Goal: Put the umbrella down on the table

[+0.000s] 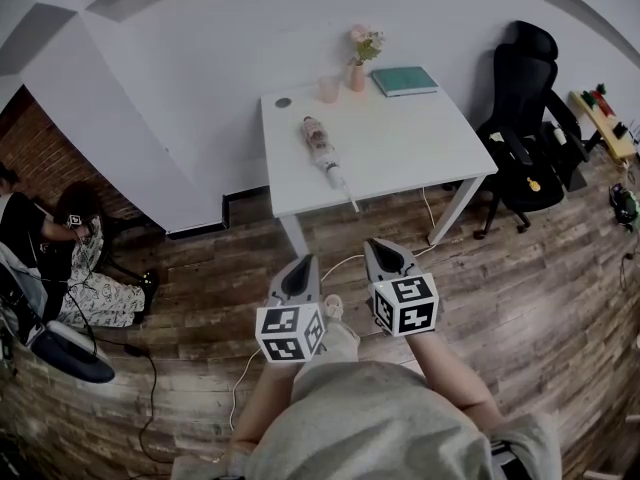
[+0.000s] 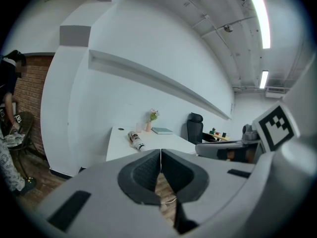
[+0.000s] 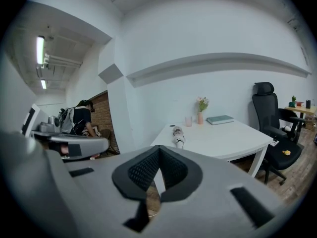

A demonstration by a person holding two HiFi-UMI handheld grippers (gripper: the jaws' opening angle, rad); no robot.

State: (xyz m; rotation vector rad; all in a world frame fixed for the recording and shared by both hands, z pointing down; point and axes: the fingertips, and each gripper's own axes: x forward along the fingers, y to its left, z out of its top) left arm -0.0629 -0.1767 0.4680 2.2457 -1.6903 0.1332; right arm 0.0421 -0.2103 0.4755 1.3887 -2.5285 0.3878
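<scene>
On the white worktop [image 1: 420, 138] at the far side of the room, the folded umbrella [image 1: 322, 148] lies flat, left of the middle. Its patterned, bundled body is toward the far side, and its thin pale end runs toward the near edge and reaches it. Nothing touches the umbrella.

Along the far edge stand a pink vase [image 1: 357, 72] with flowers and a pale cup [image 1: 328, 88] just to its left. A teal book [image 1: 405, 80] lies just to the right of the vase. All three are well apart from the umbrella. A black office chair [image 1: 525, 108] stands beside the right end of the worktop.

Nearer, over the wooden floor [image 1: 520, 298], both tools are held side by side and point toward the worktop, well short of its near edge. The left tool [image 1: 305, 261] is clenched: in the left gripper view its two dark pads meet along a single seam, with nothing between them. The right tool [image 1: 385, 246] is clenched too. In the right gripper view its jaws are pressed together and empty, and the umbrella shows beyond them on the worktop. Each tool carries its marker cube just behind the jaws.

A pale cable [image 1: 428, 214] trails across the floor from under the worktop toward the tools. At the far left, by a brick wall [image 1: 50, 158], a person [image 1: 30, 233] sits bent over.
</scene>
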